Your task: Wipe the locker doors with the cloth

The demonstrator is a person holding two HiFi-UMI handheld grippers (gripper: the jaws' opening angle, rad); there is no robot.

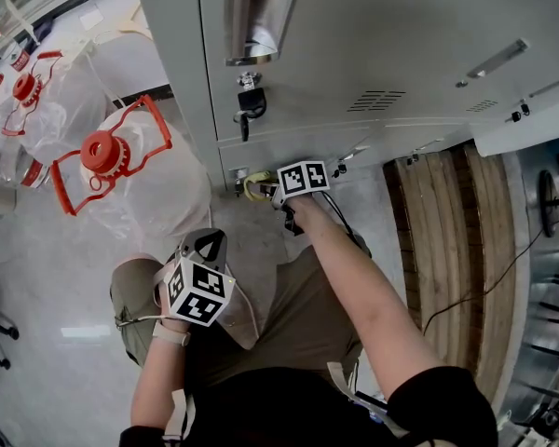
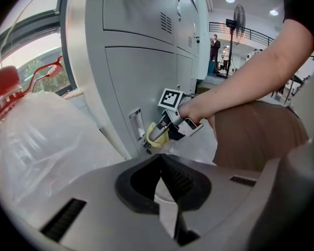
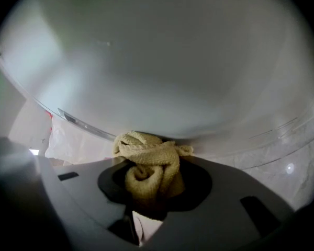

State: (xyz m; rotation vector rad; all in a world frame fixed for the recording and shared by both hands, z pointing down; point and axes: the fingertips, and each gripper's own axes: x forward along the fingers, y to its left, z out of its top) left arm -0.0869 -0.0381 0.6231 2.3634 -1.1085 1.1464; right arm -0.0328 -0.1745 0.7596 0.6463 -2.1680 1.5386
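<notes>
The yellow cloth [image 3: 146, 163] is bunched between the jaws of my right gripper [image 3: 149, 182], which is shut on it. The cloth [image 1: 253, 188] presses against the bottom grey locker door [image 1: 289, 147], close to its left edge and low latch. In the left gripper view the right gripper [image 2: 158, 134] holds the cloth [image 2: 156, 140] at the door's [image 2: 141, 77] lower corner. My left gripper [image 1: 208, 243] hangs back near the person's knee, jaws shut with nothing between them [image 2: 161, 163].
Large clear water jugs with red caps and handles [image 1: 102, 152] stand left of the lockers, close to the left gripper [image 2: 21, 140]. A padlock [image 1: 250, 102] hangs on the upper door. A wooden bench [image 1: 456, 231] and a black cable [image 1: 475, 291] lie to the right.
</notes>
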